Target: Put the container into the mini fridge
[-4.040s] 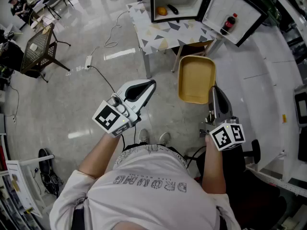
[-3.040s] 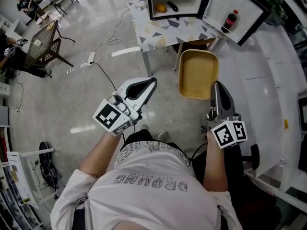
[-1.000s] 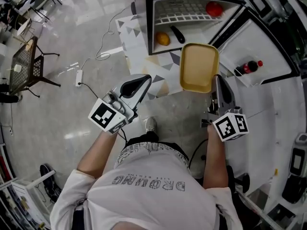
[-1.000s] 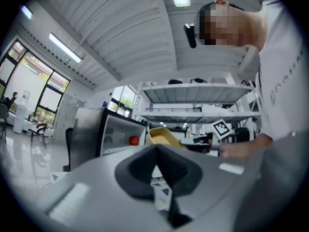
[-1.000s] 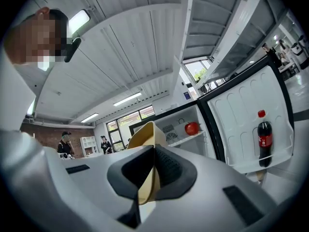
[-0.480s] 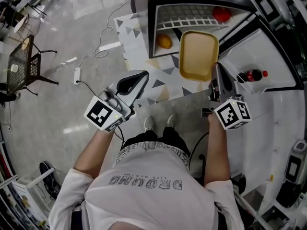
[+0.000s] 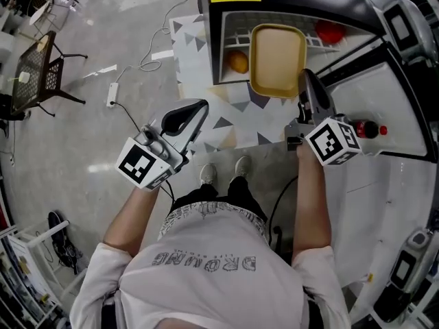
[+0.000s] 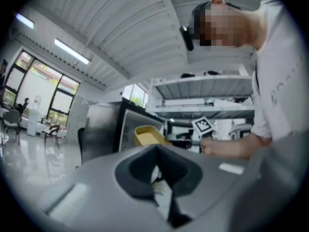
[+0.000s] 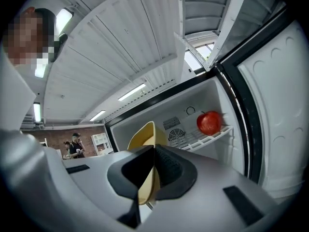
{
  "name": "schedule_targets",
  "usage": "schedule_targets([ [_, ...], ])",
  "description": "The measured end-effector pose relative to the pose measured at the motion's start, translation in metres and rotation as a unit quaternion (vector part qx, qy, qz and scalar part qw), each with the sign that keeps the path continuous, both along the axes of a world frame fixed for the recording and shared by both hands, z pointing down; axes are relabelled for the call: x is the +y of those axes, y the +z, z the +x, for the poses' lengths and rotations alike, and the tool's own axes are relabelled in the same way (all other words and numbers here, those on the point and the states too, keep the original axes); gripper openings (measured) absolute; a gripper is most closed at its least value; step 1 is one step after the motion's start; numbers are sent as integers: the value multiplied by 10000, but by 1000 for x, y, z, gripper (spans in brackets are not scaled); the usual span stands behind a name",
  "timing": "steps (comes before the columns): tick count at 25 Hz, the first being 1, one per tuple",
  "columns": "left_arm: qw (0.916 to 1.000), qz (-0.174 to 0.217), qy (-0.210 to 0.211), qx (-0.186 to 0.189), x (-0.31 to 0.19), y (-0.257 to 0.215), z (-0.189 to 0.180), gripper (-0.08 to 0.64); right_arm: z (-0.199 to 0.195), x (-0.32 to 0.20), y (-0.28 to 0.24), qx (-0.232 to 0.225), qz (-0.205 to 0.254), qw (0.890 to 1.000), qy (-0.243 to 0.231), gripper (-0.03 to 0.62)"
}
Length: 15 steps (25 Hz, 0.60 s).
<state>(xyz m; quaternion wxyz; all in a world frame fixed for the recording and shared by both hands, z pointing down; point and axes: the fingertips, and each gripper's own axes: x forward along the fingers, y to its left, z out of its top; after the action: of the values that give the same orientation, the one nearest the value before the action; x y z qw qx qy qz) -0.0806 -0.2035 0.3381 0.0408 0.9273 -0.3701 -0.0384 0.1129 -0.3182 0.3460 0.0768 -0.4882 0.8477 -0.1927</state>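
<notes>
My right gripper [image 7: 302, 82] is shut on the near rim of a shallow yellow container [image 7: 277, 59]. It holds the container level at the mouth of the open mini fridge [image 7: 221, 43], over the white wire shelf [image 7: 236, 25]. In the right gripper view the container's rim [image 9: 147, 178] stands edge-on between the shut jaws [image 9: 153, 163]. A red apple [image 9: 209, 122] lies on the shelf behind it. My left gripper [image 7: 197, 106] hangs shut and empty above the table, left of the fridge opening. The left gripper view shows the container [image 8: 147, 135] from the side.
The fridge stands on a small table [image 7: 206, 118] with a triangle pattern. An orange fruit [image 7: 237, 62] lies on the fridge floor and a red one [image 7: 331, 31] on the shelf. The open door [image 7: 384, 115] at right holds a dark bottle [image 7: 368, 129]. A cable and a chair lie on the floor at left.
The person has walked up to the fridge. The right gripper has carried the container forward from above the floor to the fridge opening. The left gripper stayed shut alongside.
</notes>
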Motion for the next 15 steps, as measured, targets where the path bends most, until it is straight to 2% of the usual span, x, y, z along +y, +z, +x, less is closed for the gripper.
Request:
schedule_targets([
  [8, 9991, -53, -414, -34, -12, 4, 13, 6, -10, -45, 1, -158, -193, 9984, -499, 9],
  [15, 9979, -47, -642, -88, -19, 3, 17, 5, -17, -73, 3, -333, -362, 9962, -719, 9],
])
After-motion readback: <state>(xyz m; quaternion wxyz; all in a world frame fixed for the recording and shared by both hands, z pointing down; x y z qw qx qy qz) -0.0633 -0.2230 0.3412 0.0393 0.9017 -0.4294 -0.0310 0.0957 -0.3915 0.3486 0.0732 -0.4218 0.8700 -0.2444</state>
